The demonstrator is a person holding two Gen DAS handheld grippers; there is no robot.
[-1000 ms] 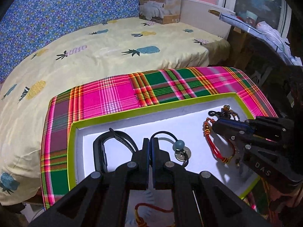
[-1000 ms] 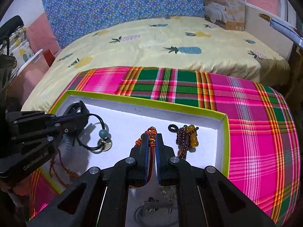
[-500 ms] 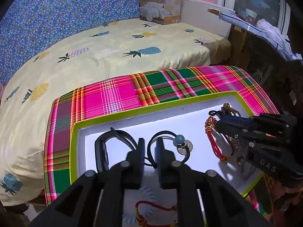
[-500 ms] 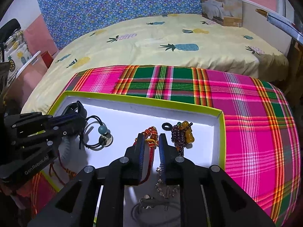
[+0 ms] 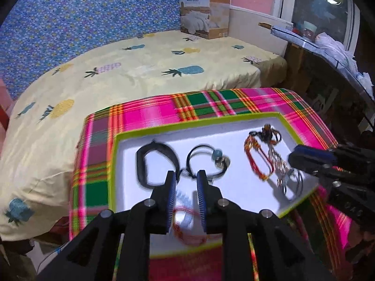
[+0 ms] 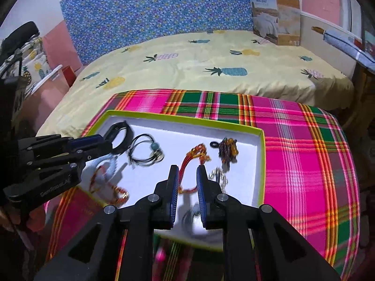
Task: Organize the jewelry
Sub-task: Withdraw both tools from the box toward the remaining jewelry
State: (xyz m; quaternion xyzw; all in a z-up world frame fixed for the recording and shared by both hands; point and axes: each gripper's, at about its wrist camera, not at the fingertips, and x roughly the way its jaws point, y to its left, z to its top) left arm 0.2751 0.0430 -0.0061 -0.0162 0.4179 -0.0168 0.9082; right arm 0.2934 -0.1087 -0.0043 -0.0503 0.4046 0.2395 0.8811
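Note:
A white tray with a lime rim [image 5: 194, 126] [image 6: 262, 154] lies on a plaid cloth and holds jewelry. In it are a black band [image 5: 153, 161] [image 6: 118, 135], a black cord with a teal bead [image 5: 211, 161] [image 6: 146, 152], a red braided bracelet [image 5: 256, 161] [image 6: 191, 161], a dark and amber bead piece [image 5: 268, 133] [image 6: 227, 149], a silver chain [image 6: 219, 175] and a red-orange bracelet [image 5: 187, 231] [image 6: 110, 185]. My left gripper [image 5: 185, 175] [image 6: 93, 140] is open and empty above the tray's near left. My right gripper [image 6: 187, 171] [image 5: 295, 157] is open and empty, above the red braided bracelet.
The plaid cloth [image 6: 304, 145] covers a small table in front of a bed with a yellow pineapple sheet [image 5: 131, 70]. A cardboard box [image 5: 204, 14] stands at the bed's far end. A dark shelf with clutter [image 5: 328, 46] is at the right.
Both grippers have opened, letting go of the black cord and the red braided bracelet, and pulled back and up from the tray. The jewelry lies in the tray.

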